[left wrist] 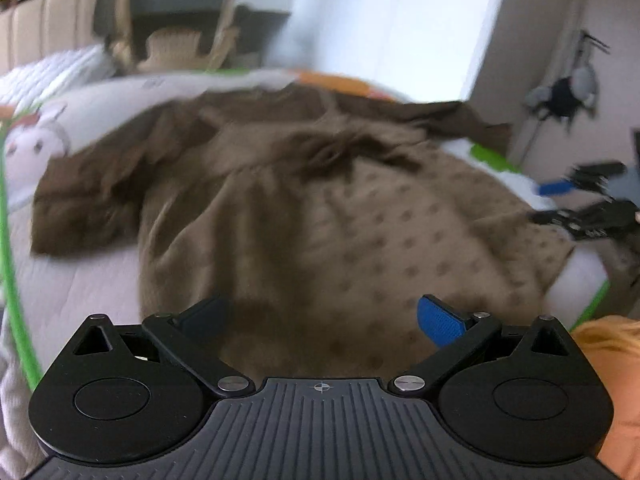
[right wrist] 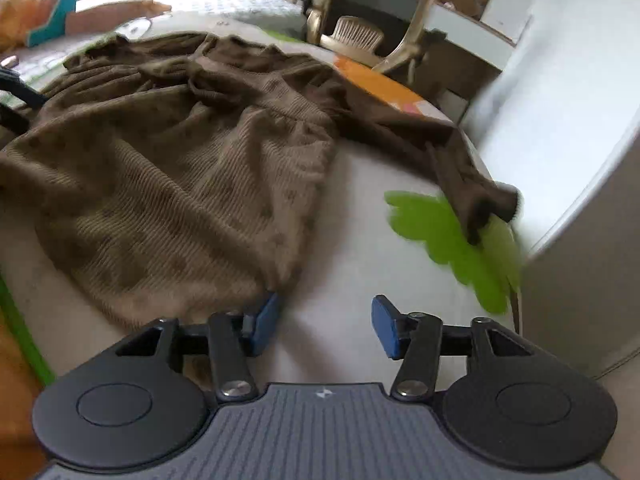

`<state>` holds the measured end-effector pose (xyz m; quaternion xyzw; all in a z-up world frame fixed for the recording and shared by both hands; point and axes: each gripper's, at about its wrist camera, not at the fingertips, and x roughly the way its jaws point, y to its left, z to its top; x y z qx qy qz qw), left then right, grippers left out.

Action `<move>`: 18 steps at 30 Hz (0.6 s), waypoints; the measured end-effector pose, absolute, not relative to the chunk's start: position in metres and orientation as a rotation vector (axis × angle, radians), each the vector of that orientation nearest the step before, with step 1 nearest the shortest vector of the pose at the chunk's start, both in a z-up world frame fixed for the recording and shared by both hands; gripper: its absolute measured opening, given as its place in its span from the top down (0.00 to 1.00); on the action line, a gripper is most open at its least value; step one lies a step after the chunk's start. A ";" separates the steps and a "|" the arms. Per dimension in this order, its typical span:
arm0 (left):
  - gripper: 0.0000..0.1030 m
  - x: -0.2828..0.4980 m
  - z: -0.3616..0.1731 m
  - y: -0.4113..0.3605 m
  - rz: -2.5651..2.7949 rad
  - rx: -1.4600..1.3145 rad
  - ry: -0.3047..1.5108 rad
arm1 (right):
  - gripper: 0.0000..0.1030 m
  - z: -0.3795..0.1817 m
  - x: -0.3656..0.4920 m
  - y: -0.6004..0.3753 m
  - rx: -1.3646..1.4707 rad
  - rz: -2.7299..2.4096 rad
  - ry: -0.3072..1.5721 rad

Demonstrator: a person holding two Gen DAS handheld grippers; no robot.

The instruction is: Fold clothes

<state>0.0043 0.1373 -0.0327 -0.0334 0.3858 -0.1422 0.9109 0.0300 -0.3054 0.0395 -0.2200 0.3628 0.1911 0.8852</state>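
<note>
A brown dotted knit dress lies spread on the white bed sheet, its skirt toward me and its sleeves out to both sides. My left gripper is open, its blue pads wide apart just above the skirt's hem. In the right wrist view the dress fills the left half, one sleeve reaching to the bed's right edge. My right gripper is open and empty over bare sheet, its left pad beside the hem's corner. The right gripper also shows in the left wrist view, at the dress's right side.
The sheet has green leaf prints and an orange patch. A beige chair and a desk stand beyond the bed. A white wall runs along the right edge. A padded headboard is at the far left.
</note>
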 end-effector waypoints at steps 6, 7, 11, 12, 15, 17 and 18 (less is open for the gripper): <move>0.00 -0.004 -0.040 0.142 -0.294 -0.057 0.769 | 0.46 0.055 0.003 -0.342 -0.258 0.425 0.726; 0.00 -0.003 -0.041 0.141 -0.291 -0.055 0.770 | 0.46 0.060 -0.001 -0.345 -0.188 0.477 0.712; 0.00 -0.003 -0.039 0.142 -0.286 -0.061 0.780 | 0.46 0.052 -0.026 -0.318 -0.333 0.541 0.698; 0.00 -0.002 -0.039 0.142 -0.287 -0.066 0.779 | 0.46 0.048 -0.031 -0.310 -0.386 0.529 0.685; 0.00 -0.002 -0.039 0.144 -0.287 -0.084 0.777 | 0.47 0.046 -0.035 -0.300 -0.403 0.465 0.594; 0.00 -0.002 -0.039 0.143 -0.282 -0.086 0.778 | 0.49 0.045 -0.037 -0.295 -0.403 0.420 0.530; 0.00 -0.002 -0.039 0.142 -0.280 -0.083 0.779 | 0.49 0.043 -0.036 -0.291 -0.416 0.413 0.510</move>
